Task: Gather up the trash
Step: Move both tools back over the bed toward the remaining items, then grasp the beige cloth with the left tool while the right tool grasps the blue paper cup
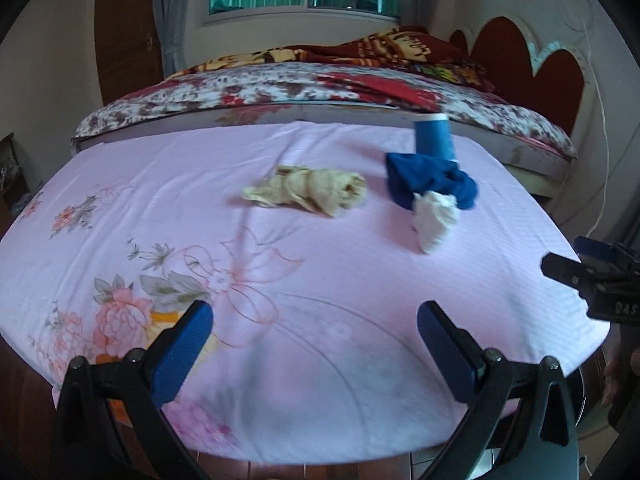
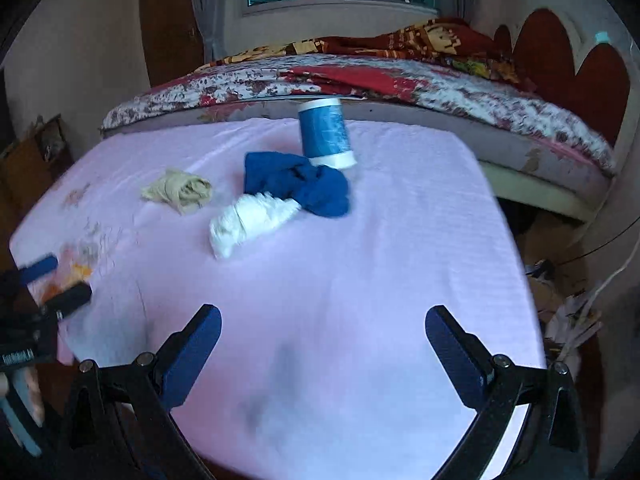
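Both grippers hover at the bottom of their frames over the pink-sheeted worktop [image 1: 120, 208], jaws spread wide and empty: left gripper [image 1: 314, 322], right gripper [image 2: 322, 326]. Near frame centre lie a beige wad [image 1: 310, 192], a white crumpled tissue [image 2: 250, 222] touching a blue cloth [image 2: 304, 186], and a blue cup [image 2: 327, 134] just behind, all well apart from the jaws.
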